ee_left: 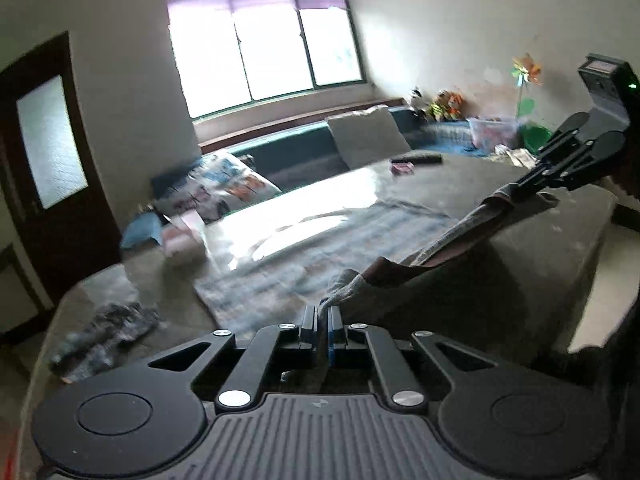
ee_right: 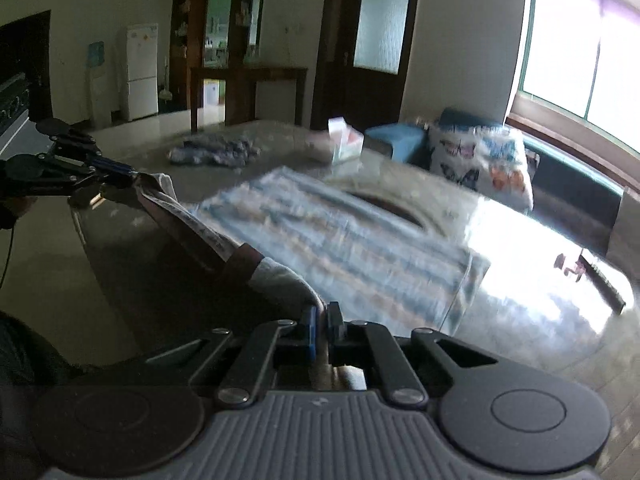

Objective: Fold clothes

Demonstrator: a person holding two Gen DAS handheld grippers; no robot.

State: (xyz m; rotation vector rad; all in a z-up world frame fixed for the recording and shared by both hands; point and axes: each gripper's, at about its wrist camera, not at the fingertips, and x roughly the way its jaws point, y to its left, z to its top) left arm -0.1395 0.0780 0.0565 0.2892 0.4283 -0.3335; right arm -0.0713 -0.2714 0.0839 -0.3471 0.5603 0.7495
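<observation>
A blue-and-white striped garment (ee_left: 320, 248) lies spread on the glossy grey table (ee_left: 540, 248). Its near edge, brown with grey corners, is lifted off the table and stretched between both grippers. In the left wrist view my left gripper (ee_left: 322, 314) is shut on one grey corner, and my right gripper (ee_left: 516, 192) at the upper right pinches the other end. The right wrist view shows the right gripper (ee_right: 320, 312) shut on the grey cloth, the left gripper (ee_right: 134, 178) clamping the far corner, and the striped garment (ee_right: 340, 232) beyond.
A dark crumpled garment (ee_left: 104, 332) (ee_right: 216, 152) lies at one end of the table. A tissue box (ee_left: 182, 236) (ee_right: 344, 142), a black remote (ee_left: 416, 158) and a small pink item (ee_left: 402, 168) also sit there. Behind is a sofa with a printed pillow (ee_left: 216, 188).
</observation>
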